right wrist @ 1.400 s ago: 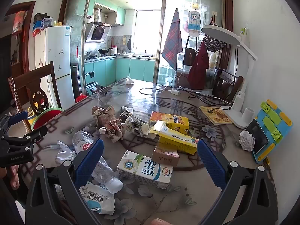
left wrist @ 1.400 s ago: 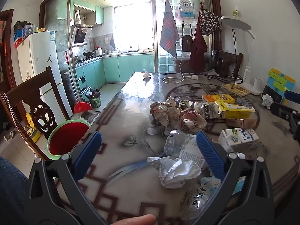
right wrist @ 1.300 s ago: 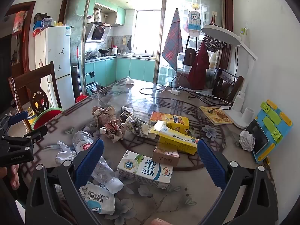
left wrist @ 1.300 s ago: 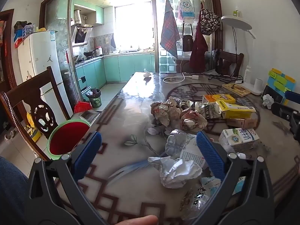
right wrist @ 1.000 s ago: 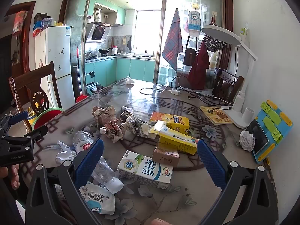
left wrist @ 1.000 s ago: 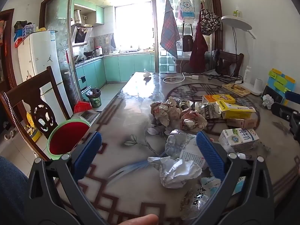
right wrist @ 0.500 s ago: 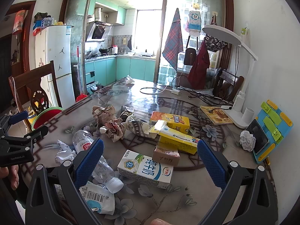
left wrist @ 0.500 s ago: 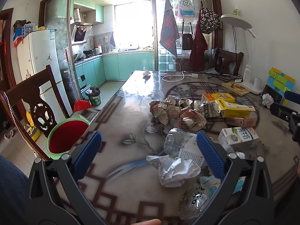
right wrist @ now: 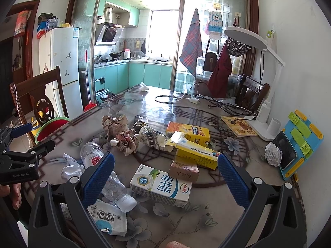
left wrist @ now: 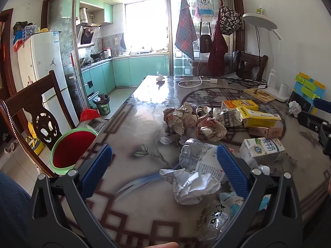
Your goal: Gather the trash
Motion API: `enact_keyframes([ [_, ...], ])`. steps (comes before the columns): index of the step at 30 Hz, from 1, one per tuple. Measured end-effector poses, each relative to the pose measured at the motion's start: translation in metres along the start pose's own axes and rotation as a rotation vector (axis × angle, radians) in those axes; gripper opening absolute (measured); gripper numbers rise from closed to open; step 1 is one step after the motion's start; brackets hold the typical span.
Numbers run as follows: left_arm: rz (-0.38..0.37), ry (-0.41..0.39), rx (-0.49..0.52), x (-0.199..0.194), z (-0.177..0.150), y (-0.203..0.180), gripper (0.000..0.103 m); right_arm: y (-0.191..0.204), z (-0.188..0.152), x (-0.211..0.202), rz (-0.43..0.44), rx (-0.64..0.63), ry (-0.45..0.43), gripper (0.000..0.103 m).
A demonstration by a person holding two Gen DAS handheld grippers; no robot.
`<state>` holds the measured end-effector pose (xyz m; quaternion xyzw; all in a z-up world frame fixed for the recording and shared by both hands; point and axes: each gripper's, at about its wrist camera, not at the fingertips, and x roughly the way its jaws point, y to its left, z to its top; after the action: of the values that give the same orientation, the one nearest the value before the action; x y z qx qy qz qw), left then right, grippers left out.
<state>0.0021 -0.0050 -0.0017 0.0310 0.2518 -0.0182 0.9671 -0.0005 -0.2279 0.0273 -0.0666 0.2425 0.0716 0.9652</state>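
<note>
Both claws hover released and empty above a littered desk [left wrist: 144, 111]. A crumpled white paper ball [left wrist: 192, 186] lies between the left claw [left wrist: 164, 171] fingers, a crushed plastic bottle [left wrist: 198, 155] just beyond. A milk carton [right wrist: 161, 186] lies between the right claw [right wrist: 164, 177] fingers. A green-rimmed red bin [left wrist: 72, 146] stands left of the desk.

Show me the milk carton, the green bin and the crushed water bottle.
Milk carton [right wrist: 163, 188], right wrist view, on its printed side face.
Green bin [left wrist: 71, 142], left wrist view, on its red liner.
Water bottle [right wrist: 94, 157], right wrist view, on its label.
</note>
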Motion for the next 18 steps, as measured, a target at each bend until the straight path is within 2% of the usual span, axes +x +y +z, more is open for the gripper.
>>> enact_keyframes([
  [18,0.014,-0.021,-0.009,-0.0020,0.0019,0.0019,0.099,0.0005,-0.0007,0.0001,-0.001,0.000,0.002,0.097],
])
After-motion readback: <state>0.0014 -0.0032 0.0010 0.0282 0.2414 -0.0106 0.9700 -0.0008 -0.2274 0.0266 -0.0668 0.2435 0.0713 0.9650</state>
